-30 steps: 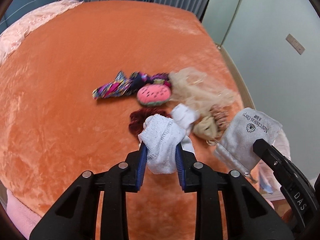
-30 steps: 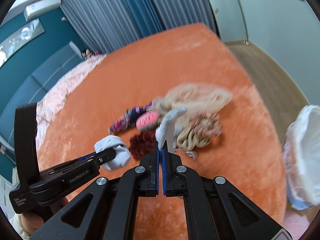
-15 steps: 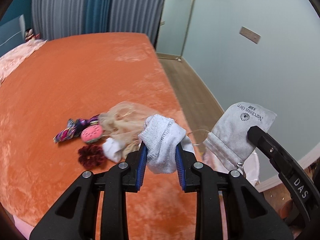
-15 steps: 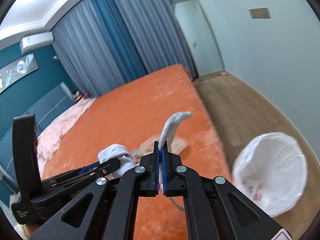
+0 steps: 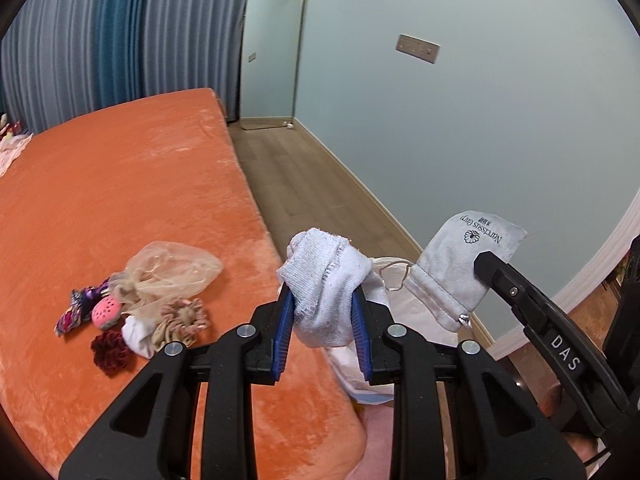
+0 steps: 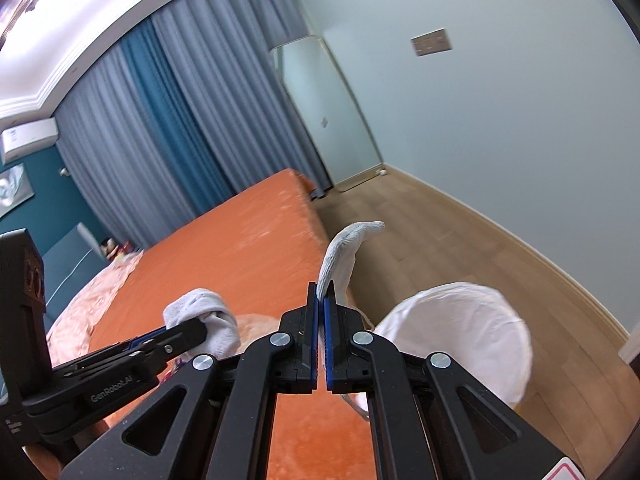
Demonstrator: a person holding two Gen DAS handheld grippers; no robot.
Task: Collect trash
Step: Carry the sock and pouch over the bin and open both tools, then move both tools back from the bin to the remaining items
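My left gripper (image 5: 322,322) is shut on a white sock (image 5: 324,280), held in the air past the right edge of the orange bed (image 5: 120,184). It shows in the right wrist view too (image 6: 208,320). My right gripper (image 6: 321,300) is shut on a grey drawstring pouch (image 5: 456,264), seen edge-on in its own view (image 6: 344,252). A bin lined with a white bag (image 6: 460,340) stands on the floor just right of and below both grippers. A pile of trash remains on the bed: a beige net bag (image 5: 168,272), a pink pad (image 5: 105,313), a dark red scrunchie (image 5: 110,354).
Wooden floor (image 5: 304,192) runs between the bed and the pale wall (image 5: 460,128). A mirror (image 5: 272,52) leans in the far corner. Grey and blue curtains (image 6: 168,132) hang behind the bed. A pink blanket (image 6: 100,288) lies at the bed's left.
Both grippers have swung right, away from the trash pile and off the bed's edge, still holding the sock and the pouch. The white bin is now close under the right gripper.
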